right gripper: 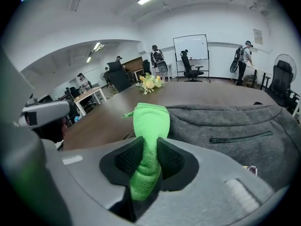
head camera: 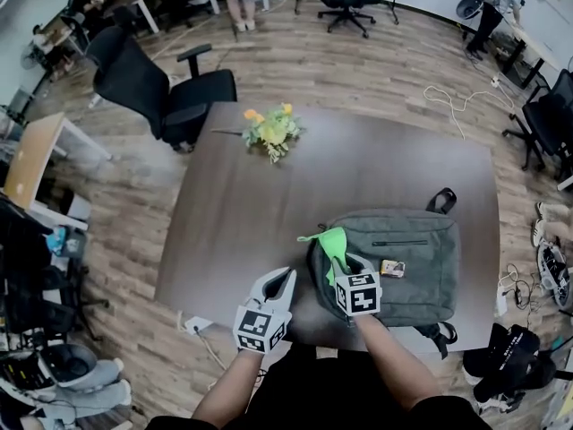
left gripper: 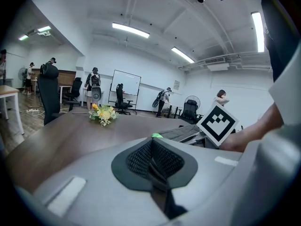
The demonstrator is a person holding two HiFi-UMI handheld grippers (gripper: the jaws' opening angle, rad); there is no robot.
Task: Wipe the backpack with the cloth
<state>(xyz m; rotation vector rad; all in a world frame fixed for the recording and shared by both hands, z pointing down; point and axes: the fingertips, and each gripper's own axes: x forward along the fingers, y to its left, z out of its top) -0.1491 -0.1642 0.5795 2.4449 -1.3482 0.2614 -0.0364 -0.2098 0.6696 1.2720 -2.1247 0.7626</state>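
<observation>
A grey backpack [head camera: 407, 262] lies flat on the brown table [head camera: 242, 231] at its front right, also filling the right of the right gripper view as the backpack [right gripper: 235, 126]. My right gripper [head camera: 345, 262] is shut on a bright green cloth [head camera: 331, 242] over the backpack's left end; the cloth [right gripper: 149, 126] sticks out past the jaws. My left gripper [head camera: 279, 285] hovers near the table's front edge, left of the backpack, jaws together with nothing between them. In the left gripper view the left gripper [left gripper: 153, 147] points across the table, the right gripper's marker cube [left gripper: 217, 124] beside it.
A small yellow flower bunch [head camera: 271, 131] lies at the table's far side. A black office chair [head camera: 157, 88] stands at the far left corner. A small tag [head camera: 392, 268] rests on the backpack. Cables and bags lie on the floor at the right.
</observation>
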